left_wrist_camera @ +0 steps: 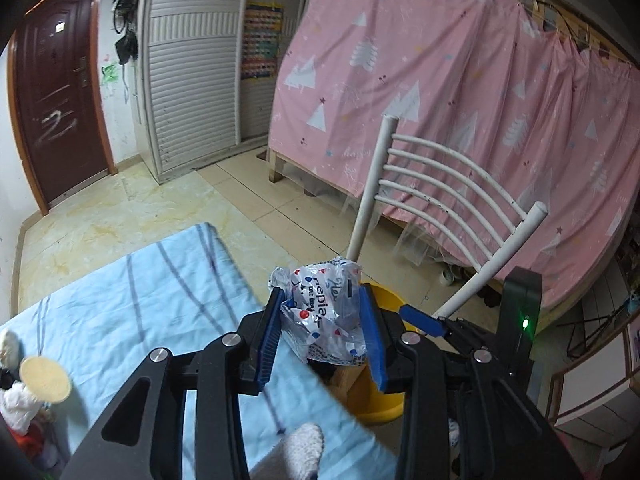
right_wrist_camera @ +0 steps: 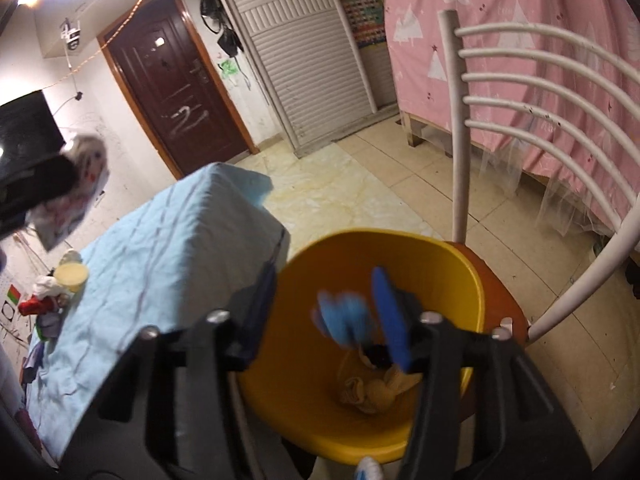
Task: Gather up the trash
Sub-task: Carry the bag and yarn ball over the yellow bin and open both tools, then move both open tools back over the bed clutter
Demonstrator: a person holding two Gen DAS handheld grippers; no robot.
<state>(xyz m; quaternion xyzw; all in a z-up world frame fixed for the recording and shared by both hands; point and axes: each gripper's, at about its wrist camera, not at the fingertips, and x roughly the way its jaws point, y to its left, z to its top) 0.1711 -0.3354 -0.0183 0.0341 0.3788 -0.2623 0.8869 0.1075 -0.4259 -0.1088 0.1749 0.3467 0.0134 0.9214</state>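
My left gripper (left_wrist_camera: pixel 320 300) is shut on a crumpled clear plastic wrapper (left_wrist_camera: pixel 326 320) with red and blue print, held over the table's right edge above the yellow bin (left_wrist_camera: pixel 380 400). In the right wrist view my right gripper (right_wrist_camera: pixel 324 300) is open over the yellow bin (right_wrist_camera: pixel 304 420). A blurred blue piece of trash (right_wrist_camera: pixel 344 320) hangs between its fingers, apart from both, over the bin's mouth. Crumpled tan trash (right_wrist_camera: pixel 372 392) lies at the bin's bottom. The left gripper with the wrapper (right_wrist_camera: pixel 68 196) shows at the far left of that view.
The bin sits on a white-backed chair (right_wrist_camera: pixel 552 92) with an orange seat (right_wrist_camera: pixel 496 292). A table with a light blue cloth (left_wrist_camera: pixel 120 300) holds a round yellow lid (left_wrist_camera: pixel 44 376) and clutter at its left end. A pink curtain (left_wrist_camera: pixel 440 100) and dark door (left_wrist_camera: pixel 52 100) stand behind.
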